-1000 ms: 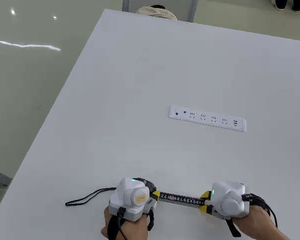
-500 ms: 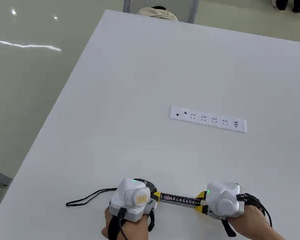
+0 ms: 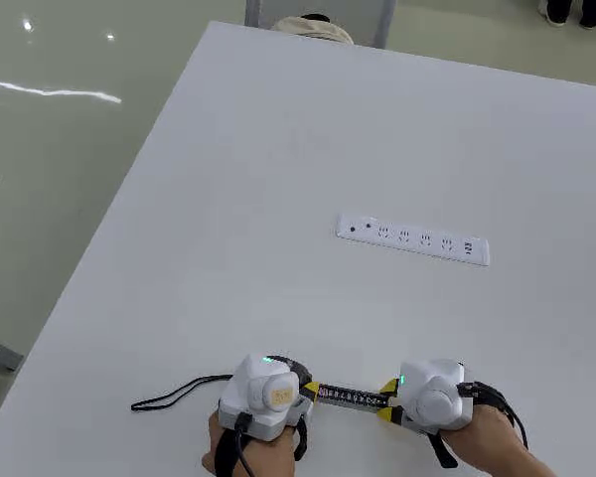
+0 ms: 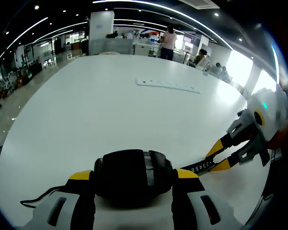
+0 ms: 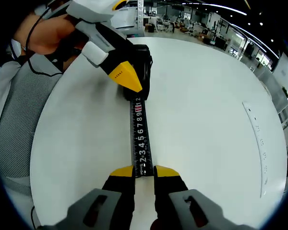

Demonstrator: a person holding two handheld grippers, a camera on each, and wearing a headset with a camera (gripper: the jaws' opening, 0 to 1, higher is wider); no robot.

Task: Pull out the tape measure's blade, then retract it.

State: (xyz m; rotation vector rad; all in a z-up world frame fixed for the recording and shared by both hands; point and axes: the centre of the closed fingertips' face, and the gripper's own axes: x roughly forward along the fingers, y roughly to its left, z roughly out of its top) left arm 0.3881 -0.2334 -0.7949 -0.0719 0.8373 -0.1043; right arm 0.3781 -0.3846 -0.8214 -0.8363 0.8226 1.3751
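Observation:
A black tape measure case point(image 4: 133, 173) sits between the yellow-tipped jaws of my left gripper point(image 4: 134, 175), which is shut on it; the case point(image 5: 140, 64) lies on the white table point(image 3: 278, 199). Its dark numbered blade point(image 5: 139, 143) runs out a short way to my right gripper point(image 5: 144, 171), whose jaws are shut on the blade's end. In the head view the left gripper point(image 3: 306, 391) and right gripper point(image 3: 386, 400) face each other at the table's near edge, with the blade point(image 3: 350, 397) stretched between them. A black wrist strap point(image 3: 174, 396) trails left from the case.
A white power strip point(image 3: 413, 238) lies flat in the middle of the table. A chair back point(image 3: 313, 25) stands at the far edge. The table's left edge drops to a glossy floor point(image 3: 60, 149).
My right gripper has moved left toward the left gripper, and the exposed length of blade has grown shorter. The left gripper and case have stayed put.

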